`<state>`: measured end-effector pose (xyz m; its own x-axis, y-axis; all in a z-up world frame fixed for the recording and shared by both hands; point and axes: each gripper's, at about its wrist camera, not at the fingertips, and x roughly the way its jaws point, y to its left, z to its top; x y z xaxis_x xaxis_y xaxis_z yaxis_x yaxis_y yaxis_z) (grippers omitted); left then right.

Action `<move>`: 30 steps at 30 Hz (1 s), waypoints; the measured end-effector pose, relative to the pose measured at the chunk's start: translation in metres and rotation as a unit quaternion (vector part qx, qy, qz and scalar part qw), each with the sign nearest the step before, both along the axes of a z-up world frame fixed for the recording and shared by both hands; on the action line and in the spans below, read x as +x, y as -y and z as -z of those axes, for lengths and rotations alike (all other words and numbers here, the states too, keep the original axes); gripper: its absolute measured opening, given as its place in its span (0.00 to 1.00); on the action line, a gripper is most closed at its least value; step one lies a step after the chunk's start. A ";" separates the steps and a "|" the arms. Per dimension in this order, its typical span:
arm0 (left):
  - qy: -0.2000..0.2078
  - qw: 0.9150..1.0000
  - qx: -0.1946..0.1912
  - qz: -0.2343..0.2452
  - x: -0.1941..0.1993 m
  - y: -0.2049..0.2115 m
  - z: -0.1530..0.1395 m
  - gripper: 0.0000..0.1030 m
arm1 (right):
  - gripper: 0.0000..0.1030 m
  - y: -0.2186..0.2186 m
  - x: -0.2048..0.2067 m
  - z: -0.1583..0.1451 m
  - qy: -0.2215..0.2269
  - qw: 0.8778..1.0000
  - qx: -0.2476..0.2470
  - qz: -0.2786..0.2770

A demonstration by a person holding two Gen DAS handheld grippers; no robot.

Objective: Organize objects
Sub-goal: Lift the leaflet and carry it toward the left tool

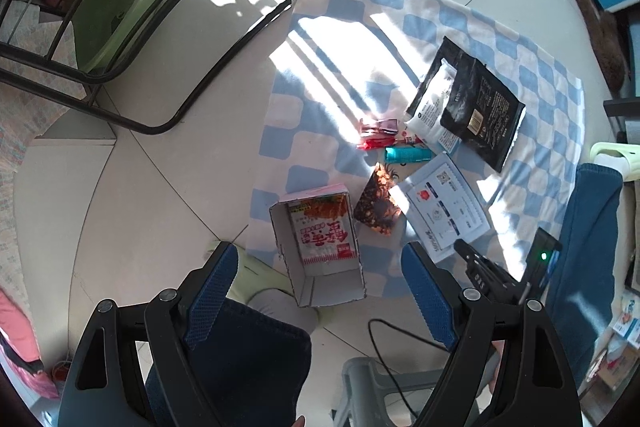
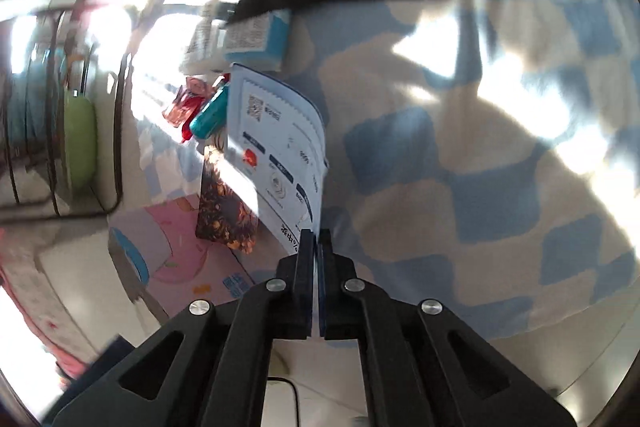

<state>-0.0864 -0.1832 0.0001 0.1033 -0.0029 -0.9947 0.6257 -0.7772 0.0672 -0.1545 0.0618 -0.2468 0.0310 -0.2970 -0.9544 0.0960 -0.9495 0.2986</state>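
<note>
While the left gripper (image 1: 320, 291) hangs over the floor pointing down, its blue-padded fingers (image 1: 212, 287) stand wide apart with nothing between them. Below it, an open cardboard box (image 1: 320, 247) lies at the near edge of a blue-and-white checked cloth (image 1: 480, 27), and a red-and-white printed packet (image 1: 326, 231) lies flat inside the box. Just beside the box, on the cloth, rests a dark packet with orange flecks (image 1: 378, 205). Next to that lies a white-and-blue printed pouch (image 1: 444, 203). Beyond these are a teal tube (image 1: 408, 154), some small red wrapped items (image 1: 378, 133), a white bag (image 1: 434, 107) and a large black pouch (image 1: 480, 107) that overlaps the white bag.

The right gripper (image 2: 316, 239) is at the near edge of the white-and-blue printed pouch (image 2: 280, 155), its jaws drawn together. In the blurred right wrist view the pouch's edge seems pinched between the pads, though this cannot be told for sure. In the left wrist view the right gripper's (image 1: 472, 259) tip lies over that pouch's near corner. A black metal chair frame (image 1: 180, 27) stands on the tiled floor beside the cloth, with a green basin (image 1: 116, 11) beneath it.
</note>
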 end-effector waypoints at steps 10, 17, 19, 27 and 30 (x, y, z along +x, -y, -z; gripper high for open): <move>-0.033 0.999 0.020 -0.006 0.003 0.001 -0.017 0.81 | 0.22 0.068 0.048 -0.028 -0.105 0.930 0.096 -0.339; -0.028 0.998 0.032 -0.035 0.012 0.020 -0.016 0.81 | 0.27 0.074 0.018 0.010 -0.001 0.994 -0.045 -0.100; -0.023 0.998 0.029 -0.040 0.011 0.023 -0.016 0.81 | 0.27 0.070 0.017 0.010 -0.022 0.996 -0.031 -0.081; -0.028 0.999 0.034 0.005 -0.002 0.006 -0.016 0.81 | 0.03 0.057 0.025 -0.006 -0.031 0.983 0.047 -0.173; -0.007 0.999 0.031 0.027 -0.009 -0.004 -0.007 0.81 | 0.02 0.047 0.034 -0.030 -0.088 0.974 0.063 -0.201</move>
